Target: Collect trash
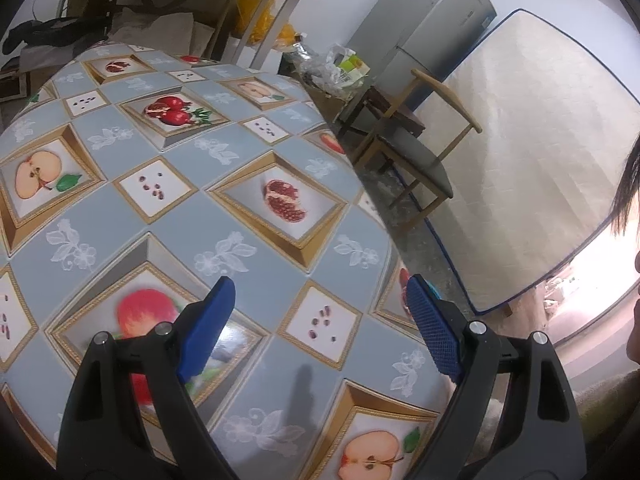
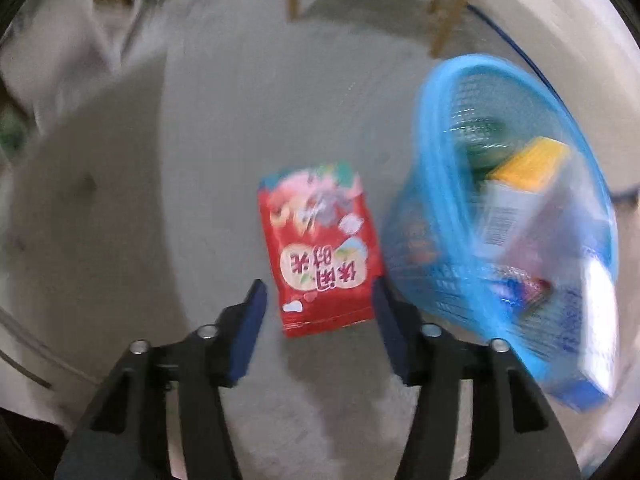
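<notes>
Our left tool [image 1: 316, 312] hangs over a desk [image 1: 224, 216] with its blue fingers wide apart and nothing between them. The desk is covered by a blue-grey cloth printed with framed apples, pomegranates and seeds, and the part we see carries no loose things. Past its far edge stand a wooden chair [image 1: 412, 160], a grey fridge [image 1: 424, 20] and a pale mattress [image 1: 532, 152] leaning upright against the wall. A heap of crumpled wrappers and bags [image 1: 332, 68] sits beyond the desk, near the fridge.

Our right tool [image 2: 318, 304] points steeply down at a grey concrete floor [image 2: 200, 160]. Its fingers stand apart, and no pad presses on anything. Between and just beyond the fingertips we see a red snack packet [image 2: 320, 248] with white labels and printed characters. It is free of the tool (the picture is blurred, so we cannot tell whether it lies on the floor or is in the air). Its right edge appears close to the right finger.

Just to the right of the packet is a blue mesh basket [image 2: 448, 200], outside which the packet sits. Inside the basket are a yellow carton [image 2: 532, 164], a white box and other packaging, all smeared by blur.
</notes>
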